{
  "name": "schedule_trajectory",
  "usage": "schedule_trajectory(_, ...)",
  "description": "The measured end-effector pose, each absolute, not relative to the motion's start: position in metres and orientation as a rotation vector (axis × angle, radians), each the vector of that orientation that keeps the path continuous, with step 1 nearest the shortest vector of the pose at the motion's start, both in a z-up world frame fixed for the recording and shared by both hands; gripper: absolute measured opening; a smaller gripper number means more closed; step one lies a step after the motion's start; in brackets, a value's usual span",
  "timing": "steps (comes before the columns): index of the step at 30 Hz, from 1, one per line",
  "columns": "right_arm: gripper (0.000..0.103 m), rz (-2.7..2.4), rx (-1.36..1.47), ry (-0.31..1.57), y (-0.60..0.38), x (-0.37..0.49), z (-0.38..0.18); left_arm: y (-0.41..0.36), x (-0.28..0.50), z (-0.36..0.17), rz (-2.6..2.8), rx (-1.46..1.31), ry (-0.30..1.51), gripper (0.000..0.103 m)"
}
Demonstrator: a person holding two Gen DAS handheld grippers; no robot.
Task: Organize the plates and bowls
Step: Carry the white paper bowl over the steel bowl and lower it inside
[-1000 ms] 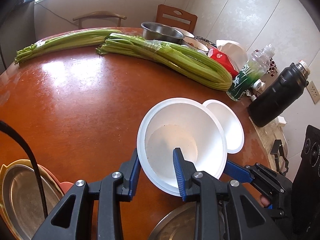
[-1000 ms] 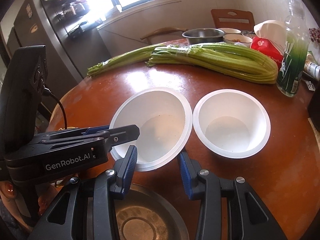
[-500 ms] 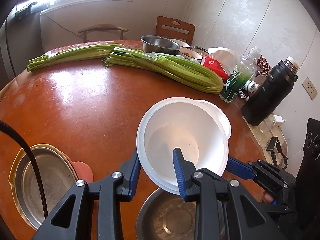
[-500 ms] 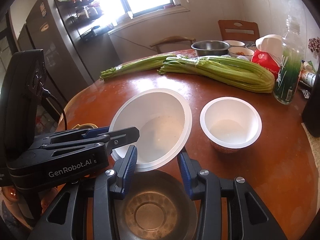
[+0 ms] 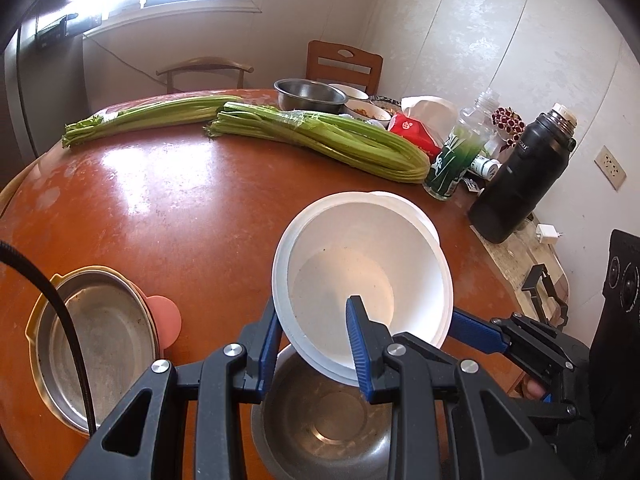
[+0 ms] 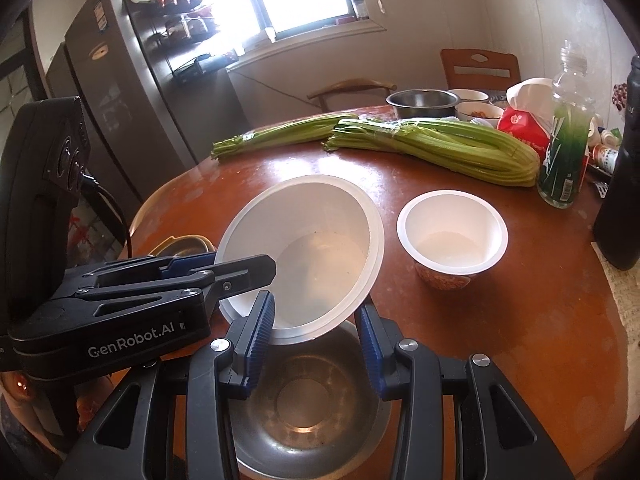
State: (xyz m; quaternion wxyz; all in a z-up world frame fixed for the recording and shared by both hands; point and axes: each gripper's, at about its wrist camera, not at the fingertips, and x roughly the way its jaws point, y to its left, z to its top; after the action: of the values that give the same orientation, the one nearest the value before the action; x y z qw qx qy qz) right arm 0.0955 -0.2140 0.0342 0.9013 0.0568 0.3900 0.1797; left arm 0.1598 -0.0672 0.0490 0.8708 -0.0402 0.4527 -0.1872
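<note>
Gripping the big white bowl by its rim, left gripper and right gripper both clamp it, tilted above a steel bowl; small white bowl sits beside on the table.

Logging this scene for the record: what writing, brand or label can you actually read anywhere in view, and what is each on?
"GenRobot.AI": white lettering on the side of the left gripper, seen from the right wrist.
Green bottle: white label markings, too distorted to read.
Red packet: round white logo and small print, too blurred to read.
Black flask: small white mark near its shoulder, too small to read.
Fridge: stickers, illegible.
</note>
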Motion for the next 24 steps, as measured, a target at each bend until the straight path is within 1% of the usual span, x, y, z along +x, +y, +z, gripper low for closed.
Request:
schedule_trajectory(15, 0.044, 0.401, 0.066, 0.794, -0.211, 0.067, 0.039, -0.066, 0.132, 0.051, -0.367, -0.071, 0.942, 0.032)
schedule_trajectory(24, 0.044, 0.42, 0.039, 0.82, -0.208, 0.051, 0.029, -0.065, 0.114, 0.042, -0.359, -0.061, 0.957, 0.032)
